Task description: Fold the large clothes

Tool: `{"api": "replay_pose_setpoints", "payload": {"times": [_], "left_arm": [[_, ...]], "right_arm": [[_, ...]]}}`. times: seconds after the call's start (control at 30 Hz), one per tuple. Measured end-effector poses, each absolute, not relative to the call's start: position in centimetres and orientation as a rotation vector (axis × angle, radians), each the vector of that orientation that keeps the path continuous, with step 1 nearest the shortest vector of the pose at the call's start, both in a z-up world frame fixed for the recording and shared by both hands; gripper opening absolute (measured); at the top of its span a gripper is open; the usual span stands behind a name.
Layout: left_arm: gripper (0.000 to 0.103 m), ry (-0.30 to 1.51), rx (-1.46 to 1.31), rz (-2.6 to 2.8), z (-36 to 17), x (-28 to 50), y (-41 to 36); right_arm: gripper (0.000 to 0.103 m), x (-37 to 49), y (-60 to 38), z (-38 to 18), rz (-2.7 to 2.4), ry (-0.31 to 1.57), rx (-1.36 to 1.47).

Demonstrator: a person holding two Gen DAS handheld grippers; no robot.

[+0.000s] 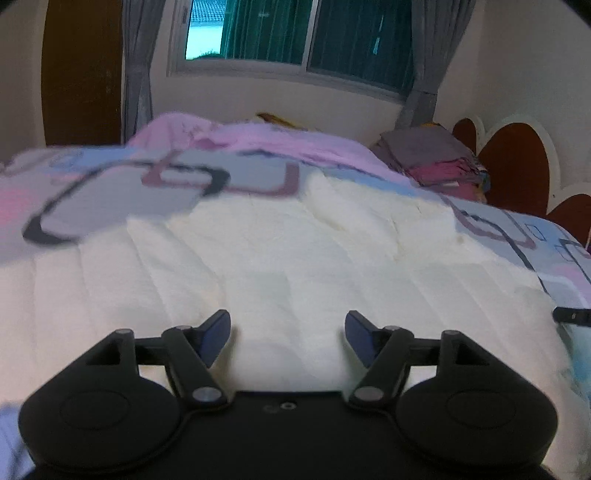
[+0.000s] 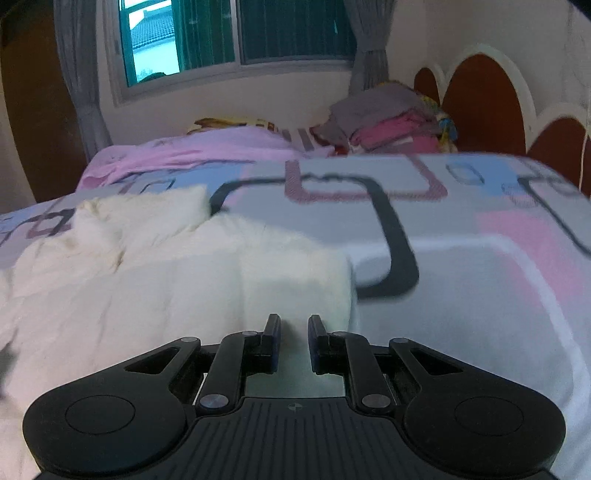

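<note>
Left wrist view: cream-white large garment (image 1: 295, 258) spread wide and mostly flat straight ahead of the left gripper (image 1: 288, 338) and under it. Soft and thick-looking, faintly ribbed, with a few raised wrinkles at the far end. Edges blurred. Lies on a patterned bedsheet (image 1: 110, 192) of grey, pink and blue with dark rounded rectangles, showing beyond the garment and to either side of the tool.

Left gripper: fingers (image 1: 216, 338) held well apart, blue pads facing each other across a wide gap. Nothing between them, only white cloth below. No contact to be seen.

Right wrist view: same garment (image 2: 184, 288) ahead and to the left of the right gripper (image 2: 294, 341), bunched into folds at the far left, its right edge ending just ahead of the fingertips. Bedsheet (image 2: 480, 258) to the right and beyond.

Right gripper: fingers (image 2: 271, 341) nearly together, only a narrow slot left. Pale surface visible in the slot. Cannot tell whether cloth is pinched there or merely lies beneath.

Farther off from both tools: pink blanket (image 2: 207, 147), pile of folded clothes (image 2: 391, 122), window (image 2: 240, 33).
</note>
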State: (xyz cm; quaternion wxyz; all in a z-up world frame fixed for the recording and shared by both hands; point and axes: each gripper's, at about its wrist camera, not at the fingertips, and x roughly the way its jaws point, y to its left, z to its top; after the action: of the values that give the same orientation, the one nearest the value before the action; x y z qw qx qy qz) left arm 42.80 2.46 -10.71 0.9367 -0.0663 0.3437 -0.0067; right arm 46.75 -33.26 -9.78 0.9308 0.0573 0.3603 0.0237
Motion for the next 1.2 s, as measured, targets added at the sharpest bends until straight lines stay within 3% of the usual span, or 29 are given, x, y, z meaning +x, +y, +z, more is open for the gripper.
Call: {"api": "replay_pose_setpoints", "payload": {"times": [0.1,0.23,0.33,0.37,0.4,0.43,0.6,0.67,0.83,1.0,1.2], "left_arm": [[0.068,0.791,-0.119,-0.018,-13.2,43.1,1.9],[0.068,0.783,-0.13,-0.011,-12.7,42.7,2.3],[0.074,0.735,-0.16,0.035,-11.4,40.8,3.8],[0.075,0.726,-0.168,0.058,-11.2,40.0,4.4],[0.076,0.712,-0.18,0.083,-11.0,39.1,5.4],[0.076,0.7,-0.196,0.108,-10.8,38.0,6.5],[0.069,0.644,-0.345,0.274,-10.3,31.7,14.7],[0.058,0.621,-0.404,0.359,-10.3,29.1,18.4],[0.057,0.569,-0.621,0.54,-11.1,24.0,26.8],[0.055,0.501,-0.798,0.593,-12.7,22.3,32.3],[0.039,0.466,-0.881,0.576,-13.5,23.5,36.2]], "right_arm": [[0.07,45.8,-32.0,-11.1,0.048,0.765,0.076],[0.069,44.7,-31.6,-10.4,0.036,0.738,0.053],[0.068,43.4,-32.2,-9.1,0.018,0.689,0.073],[0.062,42.9,-32.4,-8.9,0.017,0.685,0.079],[0.045,42.5,-32.6,-8.8,0.017,0.693,0.088],[0.036,42.1,-32.8,-8.8,0.01,0.7,0.102],[0.036,39.9,-33.6,-8.7,-0.041,0.711,0.165],[0.036,39.1,-33.4,-8.7,-0.047,0.716,0.165],[0.036,38.1,-32.0,-8.6,-0.056,0.729,0.157],[0.036,37.7,-30.4,-8.1,-0.075,0.727,0.167],[0.036,37.1,-28.6,-7.3,-0.104,0.729,0.166]]}}
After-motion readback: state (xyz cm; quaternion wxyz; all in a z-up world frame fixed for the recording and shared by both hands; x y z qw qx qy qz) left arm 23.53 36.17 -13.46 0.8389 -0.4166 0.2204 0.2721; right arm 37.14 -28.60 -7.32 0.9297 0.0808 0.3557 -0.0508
